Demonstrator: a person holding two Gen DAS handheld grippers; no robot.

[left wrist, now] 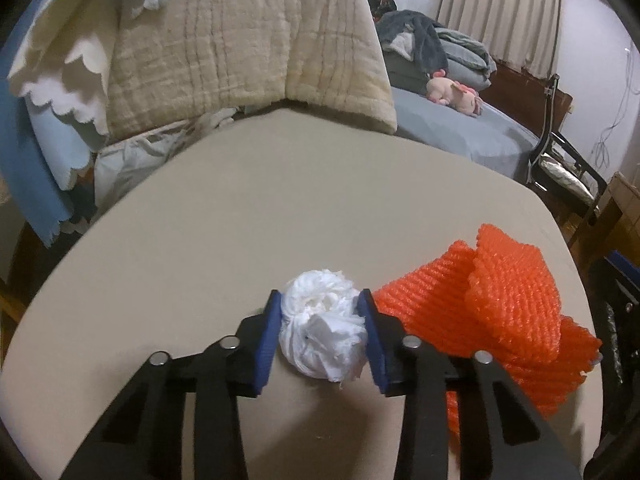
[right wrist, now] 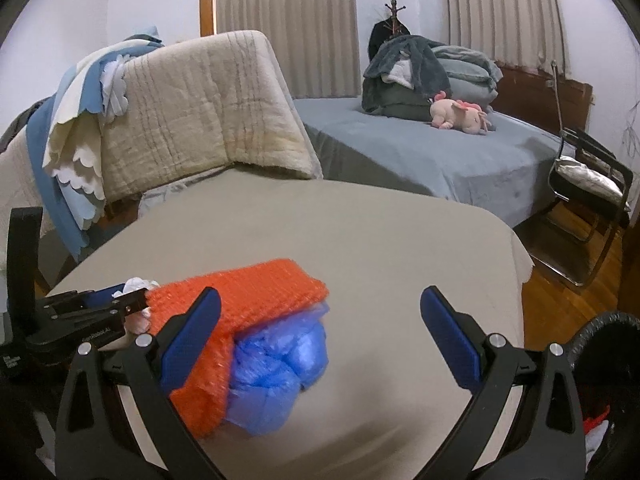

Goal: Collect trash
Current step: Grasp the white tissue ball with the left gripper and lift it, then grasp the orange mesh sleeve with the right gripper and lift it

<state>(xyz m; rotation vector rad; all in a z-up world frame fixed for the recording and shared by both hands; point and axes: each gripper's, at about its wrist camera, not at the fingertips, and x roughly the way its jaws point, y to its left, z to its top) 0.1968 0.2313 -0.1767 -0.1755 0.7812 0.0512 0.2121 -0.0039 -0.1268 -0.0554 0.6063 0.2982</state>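
A crumpled white tissue wad (left wrist: 324,330) lies on the beige table (left wrist: 240,220). My left gripper (left wrist: 322,312) is shut on the wad, one blue pad on each side. An orange foam net (left wrist: 500,300) lies just right of it. In the right wrist view the orange net (right wrist: 248,304) lies partly over a crumpled blue plastic bag (right wrist: 280,364). My right gripper (right wrist: 320,300) is open and empty above them, with the bag between its jaws towards the left pad. The left gripper (right wrist: 120,300) shows at the left with the tissue (right wrist: 136,284).
A chair draped with a beige quilt (left wrist: 248,48) stands behind the table. A grey bed (right wrist: 420,148) with a pink plush toy (right wrist: 460,116) is at the back right. A black bin with a dark liner (right wrist: 608,364) stands at the table's right, and a black chair (right wrist: 592,184) beyond.
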